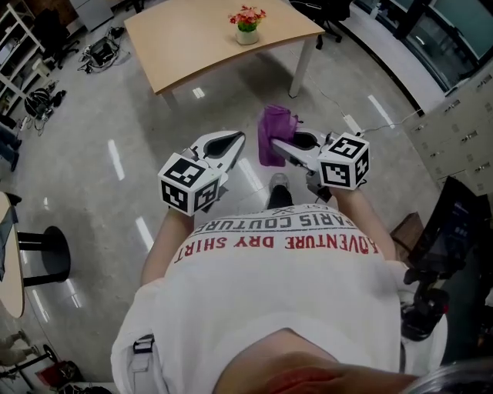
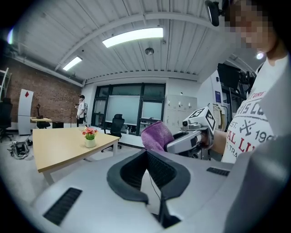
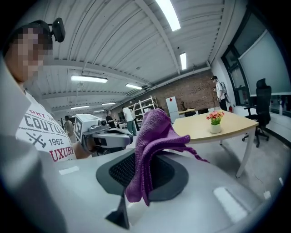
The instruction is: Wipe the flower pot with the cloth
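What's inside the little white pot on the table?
Red and pink flowers with green leaves poke out of the pot. Whatever lies deeper inside is covered by them.

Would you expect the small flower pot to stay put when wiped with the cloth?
Probably not: the flower pot looks small and light, so it may slide on the smooth table. Its flowers rise above the rim, so it could tip.

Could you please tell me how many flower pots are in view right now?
1. The flower pot stands on the light wooden table at the top of the head view. No other shows, though more may be hidden.
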`<state>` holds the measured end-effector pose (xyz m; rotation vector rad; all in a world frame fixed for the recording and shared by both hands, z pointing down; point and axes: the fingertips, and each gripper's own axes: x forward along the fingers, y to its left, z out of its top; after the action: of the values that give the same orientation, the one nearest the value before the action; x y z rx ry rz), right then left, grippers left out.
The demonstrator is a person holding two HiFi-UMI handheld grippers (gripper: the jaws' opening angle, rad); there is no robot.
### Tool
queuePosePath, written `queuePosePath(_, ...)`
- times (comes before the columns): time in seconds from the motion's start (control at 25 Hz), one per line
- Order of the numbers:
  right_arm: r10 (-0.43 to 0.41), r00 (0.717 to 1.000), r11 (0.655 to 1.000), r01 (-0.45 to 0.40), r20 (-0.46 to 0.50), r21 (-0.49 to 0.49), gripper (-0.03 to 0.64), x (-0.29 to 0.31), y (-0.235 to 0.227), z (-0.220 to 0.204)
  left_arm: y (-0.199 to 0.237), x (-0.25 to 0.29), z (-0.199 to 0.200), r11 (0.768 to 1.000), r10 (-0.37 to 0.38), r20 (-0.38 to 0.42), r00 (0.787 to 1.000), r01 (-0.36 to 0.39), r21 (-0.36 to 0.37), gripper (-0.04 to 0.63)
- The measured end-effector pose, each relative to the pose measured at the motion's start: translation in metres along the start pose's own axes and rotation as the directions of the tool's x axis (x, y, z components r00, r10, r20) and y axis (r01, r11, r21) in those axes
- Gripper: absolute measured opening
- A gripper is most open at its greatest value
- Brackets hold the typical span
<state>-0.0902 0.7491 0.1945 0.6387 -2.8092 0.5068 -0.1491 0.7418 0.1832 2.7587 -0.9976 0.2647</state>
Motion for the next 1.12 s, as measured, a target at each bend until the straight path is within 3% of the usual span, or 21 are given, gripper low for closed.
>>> queuePosePath(0.2, 0.006, 1.000, 0.999, -0.006, 0.003, 0.049, 0.051, 0.033, -0.125, 0.024, 0.081, 0.097, 0.007, 1.000, 0.013, -0.030, 0.999, -0.013, -0.011, 0.002)
queuePosePath(0.52, 0.018, 1.000, 0.989, -0.017, -0.005, 0.144, 0.051, 0.051, -0.374, 0.048, 0.204, 0.315, 0.022, 0.997, 0.041, -0.075, 0.996, -0.046, -0.063, 0.002)
queuePosePath(0.76, 0.011, 1.000, 0.989, -0.010, -0.008, 0.150, 0.051, 0.058, -0.556, 0.114, 0.299, 0.469, 0.083, 0.996, 0.081, -0.073, 0.994, -0.084, -0.041, 0.002)
queuePosePath(0.92, 0.010, 1.000, 0.992, -0.011, 0.011, 0.123, 0.051, 0.066, -0.611, 0.149, 0.340, 0.506, 0.106, 0.991, 0.124, -0.045, 0.991, -0.126, -0.043, 0.002)
queuePosePath(1.12, 0.019, 0.999, 0.993, -0.023, 0.033, 0.112, 0.051, 0.076, -0.618, 0.154, 0.353, 0.502, 0.107, 0.987, 0.162, -0.020, 0.987, -0.162, -0.009, 0.002)
